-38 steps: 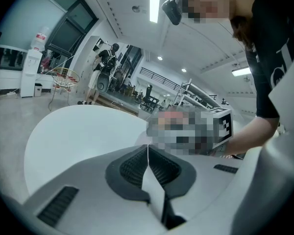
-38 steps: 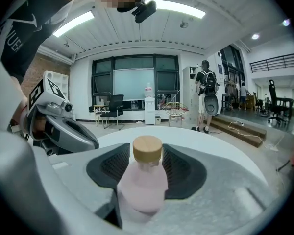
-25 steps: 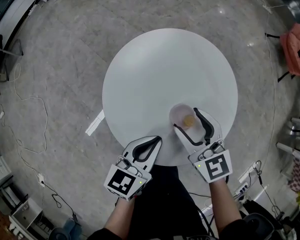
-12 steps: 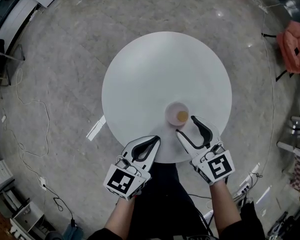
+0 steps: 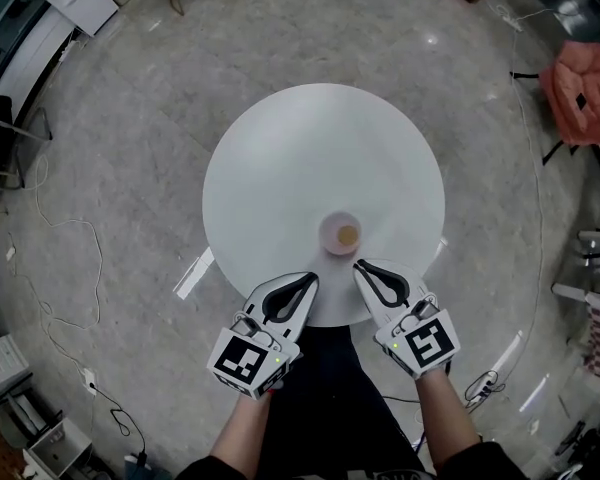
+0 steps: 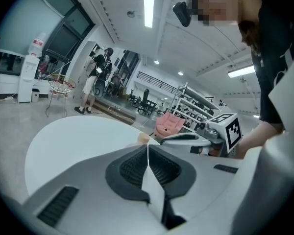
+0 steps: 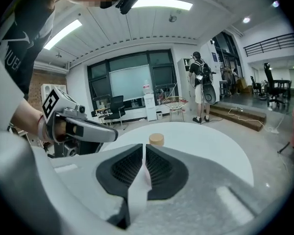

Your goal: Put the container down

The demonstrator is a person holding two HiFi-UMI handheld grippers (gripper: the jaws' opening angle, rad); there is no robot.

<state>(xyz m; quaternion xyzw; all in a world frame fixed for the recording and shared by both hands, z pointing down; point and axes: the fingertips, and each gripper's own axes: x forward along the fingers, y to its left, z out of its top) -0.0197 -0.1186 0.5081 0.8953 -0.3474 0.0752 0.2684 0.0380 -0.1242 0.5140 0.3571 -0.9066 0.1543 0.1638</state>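
The container [image 5: 340, 234], a small clear cup with a tan lid, stands free on the round white table [image 5: 310, 158] near its front edge. My right gripper [image 5: 360, 266] sits just behind it over the table's rim. Its jaws are closing, almost together, with nothing between them. The tan lid [image 7: 156, 139] shows just past the right gripper [image 7: 143, 147] in the right gripper view. My left gripper [image 5: 315, 278] is shut and empty, left of the right one at the table edge. In the left gripper view the lid [image 6: 143, 137] peeks over the left gripper [image 6: 148, 146].
A white strip [image 5: 192, 273] lies on the grey floor left of the table. Cables [image 5: 75, 268] trail across the floor at left. A pink chair [image 5: 580, 93] stands at far right. A person [image 7: 202, 89] stands well beyond the table.
My right gripper has drawn back from the container toward the table's front edge, and its wide jaws have come together. The container stays on the table. The left gripper has not moved.
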